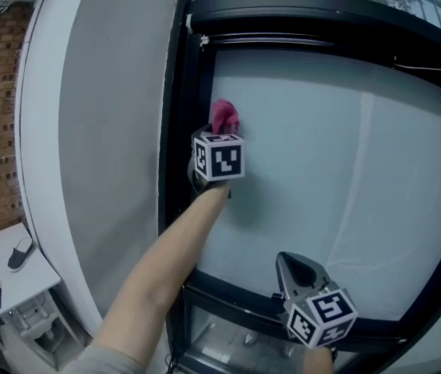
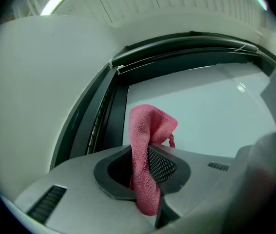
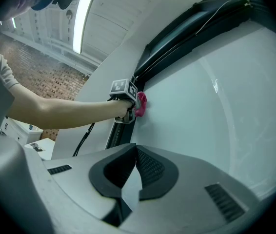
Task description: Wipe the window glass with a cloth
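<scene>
Pink microfibre cloth (image 2: 147, 126) is pinched in the left gripper (image 2: 143, 155). The jaws are clamped on its middle, so a folded tuft sticks out past the tips and a tail hangs down on the near side. The tuft looks pressed against the window glass (image 1: 345, 178), just beside the left upright of the black window frame (image 1: 175, 131), though actual contact is hard to call from here. The right gripper (image 3: 134, 152) has its jaws closed tip to tip on nothing, near the frame's bottom rail and pointing at the glass.
</scene>
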`<move>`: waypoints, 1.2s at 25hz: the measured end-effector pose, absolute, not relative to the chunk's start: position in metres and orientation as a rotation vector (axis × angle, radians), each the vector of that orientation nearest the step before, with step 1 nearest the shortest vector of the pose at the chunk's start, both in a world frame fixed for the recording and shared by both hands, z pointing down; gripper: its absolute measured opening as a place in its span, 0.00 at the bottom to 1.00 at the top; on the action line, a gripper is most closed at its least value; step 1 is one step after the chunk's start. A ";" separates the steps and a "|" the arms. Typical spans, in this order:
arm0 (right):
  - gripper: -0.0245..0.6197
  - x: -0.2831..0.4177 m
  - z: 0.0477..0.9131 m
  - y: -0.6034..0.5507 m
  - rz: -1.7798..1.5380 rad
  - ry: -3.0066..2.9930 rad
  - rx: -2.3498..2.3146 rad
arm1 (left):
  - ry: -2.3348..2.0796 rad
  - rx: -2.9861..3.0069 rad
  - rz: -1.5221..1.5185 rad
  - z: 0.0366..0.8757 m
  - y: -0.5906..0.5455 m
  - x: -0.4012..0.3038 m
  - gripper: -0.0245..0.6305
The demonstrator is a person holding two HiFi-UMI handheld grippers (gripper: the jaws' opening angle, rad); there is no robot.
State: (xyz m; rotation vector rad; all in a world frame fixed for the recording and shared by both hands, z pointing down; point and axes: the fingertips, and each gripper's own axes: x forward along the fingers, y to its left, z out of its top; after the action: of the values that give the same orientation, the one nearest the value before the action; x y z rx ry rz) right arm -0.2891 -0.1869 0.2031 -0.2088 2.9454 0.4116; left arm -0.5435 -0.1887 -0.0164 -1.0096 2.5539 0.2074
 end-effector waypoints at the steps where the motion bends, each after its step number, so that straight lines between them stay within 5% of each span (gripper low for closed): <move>1: 0.04 -0.288 0.203 -0.188 0.411 2.946 -0.211 | 2.554 -1.014 0.194 -0.016 -0.190 -0.544 0.14; 30: 0.04 -0.234 0.209 -0.235 0.396 2.964 -0.372 | 2.164 -1.528 0.291 -0.025 -0.290 -0.382 0.14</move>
State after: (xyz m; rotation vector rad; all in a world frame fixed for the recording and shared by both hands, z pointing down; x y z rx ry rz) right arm -0.2336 -0.2350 0.2094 -0.3723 2.9643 0.3959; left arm -0.3818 -0.2901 -0.0250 -1.5277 2.1642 0.2907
